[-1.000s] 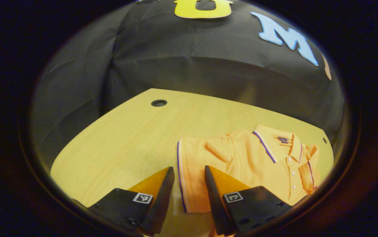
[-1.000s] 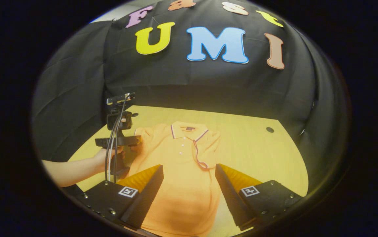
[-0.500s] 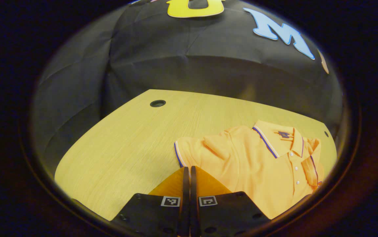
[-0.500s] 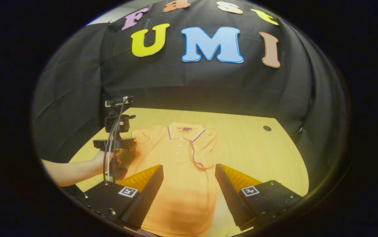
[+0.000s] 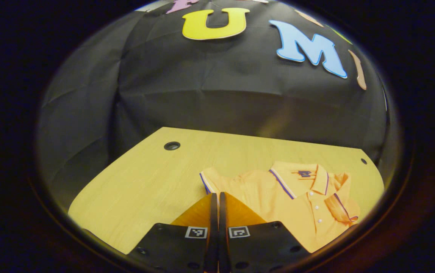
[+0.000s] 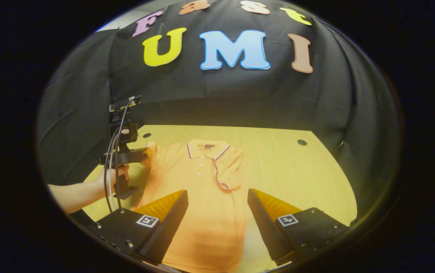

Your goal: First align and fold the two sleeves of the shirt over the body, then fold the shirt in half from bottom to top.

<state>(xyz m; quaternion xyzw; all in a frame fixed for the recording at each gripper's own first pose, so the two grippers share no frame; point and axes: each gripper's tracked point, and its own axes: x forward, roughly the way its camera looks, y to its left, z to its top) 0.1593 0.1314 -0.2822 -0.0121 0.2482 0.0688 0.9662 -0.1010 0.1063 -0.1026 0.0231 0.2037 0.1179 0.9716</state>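
Wall: black cloth (image 6: pixel 217 94) across the upper half of both views, creased and folded, draped behind the far edge of the table.
Table: light wood-grain top (image 5: pixel 145 178) in the lower half of each frame, with rounded corners.
Table openings: one round dark hole (image 5: pixel 172 145) at centre left of the left gripper view; another (image 6: pixel 302 142) at centre right of the right gripper view.
Light: warm and yellowish on the tabletop.

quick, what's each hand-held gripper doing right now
Left hand-held gripper: closed on the shirt's left sleeve.
Right hand-held gripper: open, holding nothing, above the shirt's lower body.
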